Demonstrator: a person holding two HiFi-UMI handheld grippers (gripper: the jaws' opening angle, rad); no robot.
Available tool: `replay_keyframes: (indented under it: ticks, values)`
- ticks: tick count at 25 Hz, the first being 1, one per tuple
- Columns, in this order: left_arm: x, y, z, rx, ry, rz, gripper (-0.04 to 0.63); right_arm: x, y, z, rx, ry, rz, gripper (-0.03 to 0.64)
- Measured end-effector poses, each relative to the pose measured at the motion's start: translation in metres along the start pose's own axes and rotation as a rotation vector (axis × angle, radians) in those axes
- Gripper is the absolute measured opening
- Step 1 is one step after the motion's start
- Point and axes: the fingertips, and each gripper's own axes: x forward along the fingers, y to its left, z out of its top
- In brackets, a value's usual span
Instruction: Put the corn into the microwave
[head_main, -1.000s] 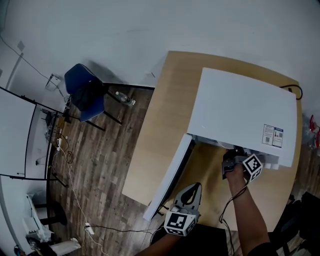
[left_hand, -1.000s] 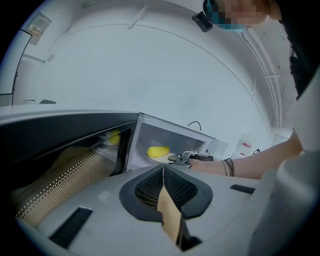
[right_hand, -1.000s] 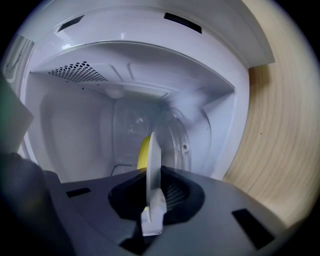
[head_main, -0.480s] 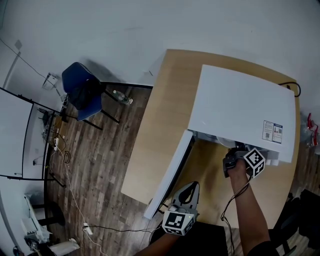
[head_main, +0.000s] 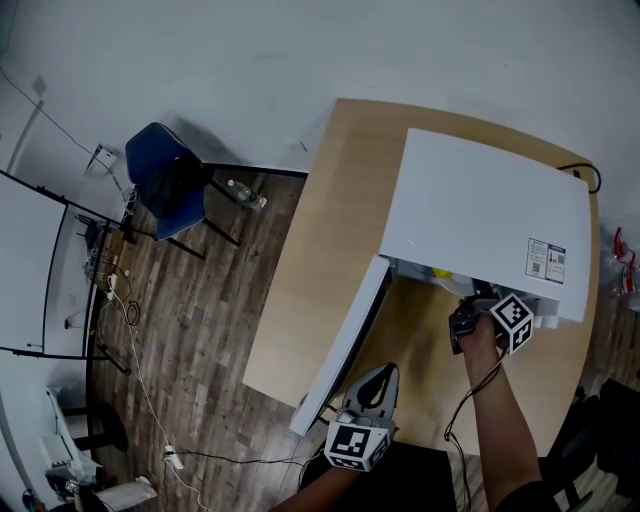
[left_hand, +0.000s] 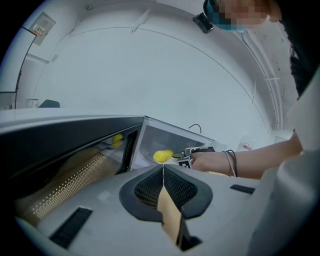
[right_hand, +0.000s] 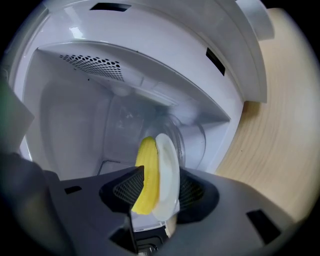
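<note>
Though mere speck overhead, corn (right_hand: 146, 176) (on plate (right_hand: 169, 165)) between just-opening right gripper (right_hand: 161, 172) fingers; left gripper (left_hand: 163, 168) fingers closed.

No readable print anywhere — only a tiny label and marker patterns.
A small white rectangular sticker (head_main: 546, 266) is sitting on the top of the white box-shaped microwave (head_main: 480, 210), showing dark code squares and lines of print that are coming out too small to read. The black-and-white square-marker cube (head_main: 357, 446) at the bottom edge and the second marker cube (head_main: 511, 322) by the microwave's opening are showing block patterns only — no letters, no numbers.
</note>
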Motion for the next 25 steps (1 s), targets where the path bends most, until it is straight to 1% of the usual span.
replay_keyframes:
  ticks: [5,8,11,14,17,21,25]
  values:
    - [-0.002,-0.001,-0.004,-0.006,0.000,0.003,0.015,0.000,0.002,-0.001,-0.002,0.025,0.031,0.255]
    - [-0.004,0.000,-0.001,-0.010,-0.003,0.005,0.015,0.000,0.004,-0.001,-0.004,0.038,0.034,0.261]
    - [-0.005,0.002,-0.001,-0.038,-0.003,0.014,0.015,0.001,0.008,-0.002,0.003,0.032,0.006,0.296]
    - [-0.006,0.004,-0.003,-0.079,0.004,0.022,0.015,-0.001,0.003,-0.006,-0.010,0.028,-0.034,0.302]
    - [-0.008,-0.001,-0.004,-0.061,0.012,0.003,0.015,-0.005,-0.004,-0.010,-0.002,0.014,-0.026,0.330]
    - [-0.010,-0.006,-0.008,-0.053,0.022,-0.020,0.015,-0.009,-0.006,-0.012,0.000,0.001,-0.004,0.333]
    - [-0.012,-0.008,-0.011,-0.060,0.023,-0.024,0.015,-0.013,-0.013,-0.015,0.029,0.014,-0.017,0.333]
